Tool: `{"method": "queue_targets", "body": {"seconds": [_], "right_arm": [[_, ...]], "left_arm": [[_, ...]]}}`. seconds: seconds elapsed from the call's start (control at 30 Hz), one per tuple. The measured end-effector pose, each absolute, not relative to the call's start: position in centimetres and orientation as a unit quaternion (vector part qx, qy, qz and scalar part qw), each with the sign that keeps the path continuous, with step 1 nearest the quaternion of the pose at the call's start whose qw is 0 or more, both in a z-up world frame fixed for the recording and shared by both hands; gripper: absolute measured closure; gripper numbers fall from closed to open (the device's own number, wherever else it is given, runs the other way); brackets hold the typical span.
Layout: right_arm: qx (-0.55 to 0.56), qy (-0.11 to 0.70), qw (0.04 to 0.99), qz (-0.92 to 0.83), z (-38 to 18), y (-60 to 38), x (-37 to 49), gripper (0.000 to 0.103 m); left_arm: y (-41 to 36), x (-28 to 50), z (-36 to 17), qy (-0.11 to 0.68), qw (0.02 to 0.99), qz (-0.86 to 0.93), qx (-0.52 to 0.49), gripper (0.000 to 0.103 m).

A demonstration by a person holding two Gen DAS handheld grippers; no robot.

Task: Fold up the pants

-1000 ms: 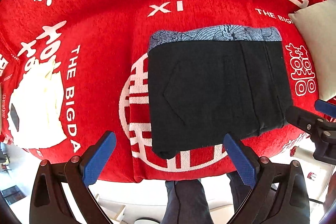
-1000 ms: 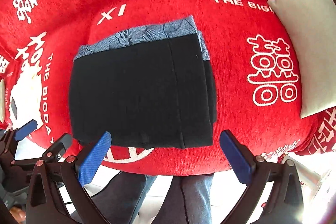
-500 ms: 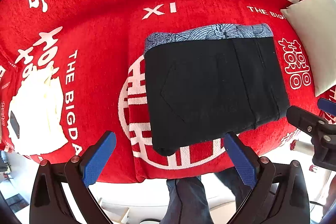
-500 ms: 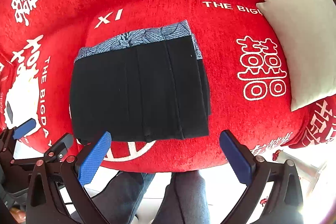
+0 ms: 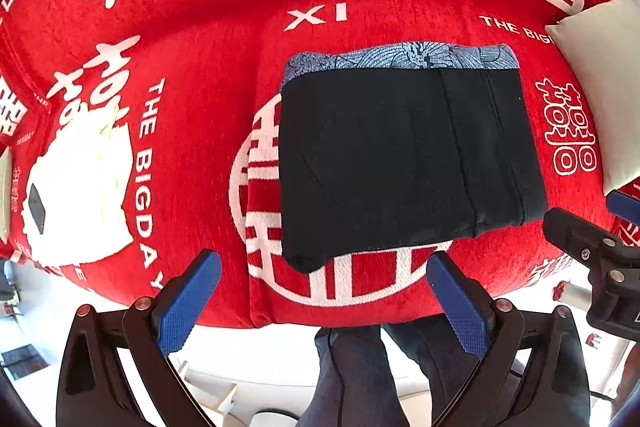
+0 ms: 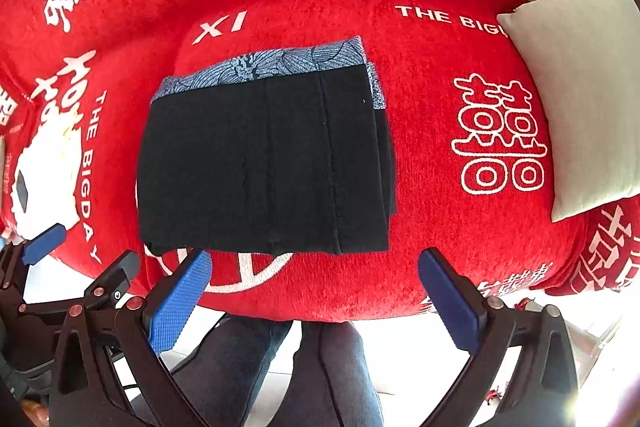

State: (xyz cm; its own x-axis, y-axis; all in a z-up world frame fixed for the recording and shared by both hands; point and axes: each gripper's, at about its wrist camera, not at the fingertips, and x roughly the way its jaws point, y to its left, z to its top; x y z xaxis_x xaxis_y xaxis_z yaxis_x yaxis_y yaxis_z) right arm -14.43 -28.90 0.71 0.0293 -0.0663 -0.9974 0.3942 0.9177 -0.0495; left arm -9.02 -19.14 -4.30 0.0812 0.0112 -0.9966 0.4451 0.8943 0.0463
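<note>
The black pants (image 5: 404, 159) lie folded into a flat rectangle on the red sofa seat (image 5: 192, 99), with a blue patterned waistband (image 5: 400, 57) showing along the far edge. They also show in the right wrist view (image 6: 264, 171). My left gripper (image 5: 320, 303) is open and empty, held back off the seat's front edge, apart from the pants. My right gripper (image 6: 316, 303) is open and empty, also back from the front edge. Each gripper shows at the side of the other's view.
The red cover carries white characters and lettering. A grey cushion (image 6: 580, 95) leans at the right end of the sofa. A white printed patch (image 5: 80, 187) lies at the left. The person's legs in dark trousers (image 6: 320, 367) stand below the seat edge.
Both grippers have drawn back from the sofa a little, so the folded pants sit farther away in both views. The pants have not moved. Both grippers stay open.
</note>
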Motion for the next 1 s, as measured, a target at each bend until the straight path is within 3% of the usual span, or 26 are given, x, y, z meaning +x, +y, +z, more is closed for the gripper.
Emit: {"method": "queue_targets", "body": {"seconds": [1.0], "right_arm": [[0.102, 0.68, 0.711, -0.15, 0.91, -28.38, -13.78, 0.0]], "left_arm": [[-19.3, -9.04, -4.19, 0.662, 0.714, -0.143, 0.176, 0.0]]}}
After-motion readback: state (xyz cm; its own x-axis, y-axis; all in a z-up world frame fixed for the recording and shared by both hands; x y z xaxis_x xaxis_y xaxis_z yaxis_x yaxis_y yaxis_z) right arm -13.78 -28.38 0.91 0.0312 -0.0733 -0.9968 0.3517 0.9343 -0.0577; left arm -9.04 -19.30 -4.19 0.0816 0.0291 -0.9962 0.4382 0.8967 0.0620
